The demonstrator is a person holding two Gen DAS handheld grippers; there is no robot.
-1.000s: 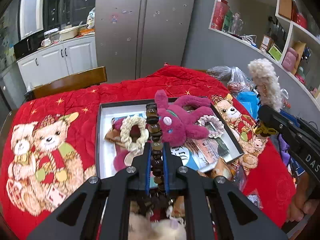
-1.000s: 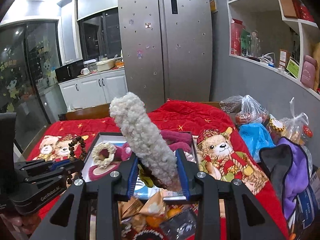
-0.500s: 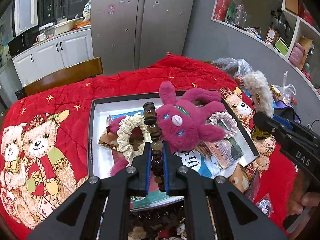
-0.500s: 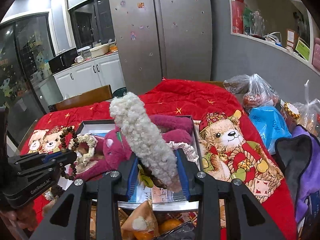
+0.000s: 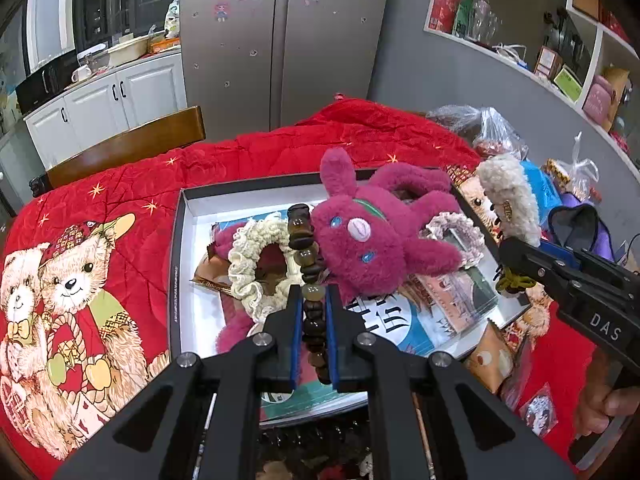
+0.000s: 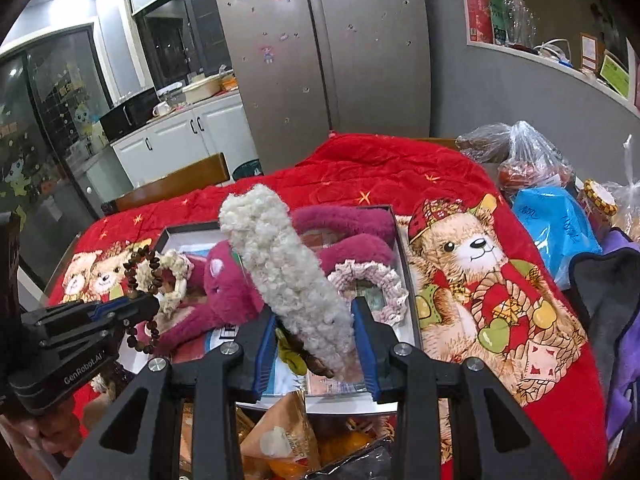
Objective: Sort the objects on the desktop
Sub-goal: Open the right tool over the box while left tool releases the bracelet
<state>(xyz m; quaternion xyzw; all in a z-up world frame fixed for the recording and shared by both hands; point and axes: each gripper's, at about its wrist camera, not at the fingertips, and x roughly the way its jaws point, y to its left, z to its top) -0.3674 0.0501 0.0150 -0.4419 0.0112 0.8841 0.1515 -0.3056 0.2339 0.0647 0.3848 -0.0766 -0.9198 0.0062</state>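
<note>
the left tool [image 5: 314, 320] is pinching a bead bracelet [image 5: 308, 264], its hard, slippery loop standing ahead of the tips over the tray [image 5: 176, 280]. the right tool [image 6: 316, 344] is clamping a fluffy white plush piece [image 6: 280, 280], probably light and squashy, best held mid-body.

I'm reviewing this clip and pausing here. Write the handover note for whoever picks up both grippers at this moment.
Left gripper: shut on the brown wooden bead bracelet, held above the shallow black-rimmed white box.
Right gripper: shut on the fluffy cream-white plush piece, held over the box's near right part.
In the box: magenta plush rabbit, cream crochet scrunchie, pale pink scrunchie, printed booklets.
Done: those items are boxed.
Left: likely set down both held items; snack packets lie at the box's near edge.
</note>
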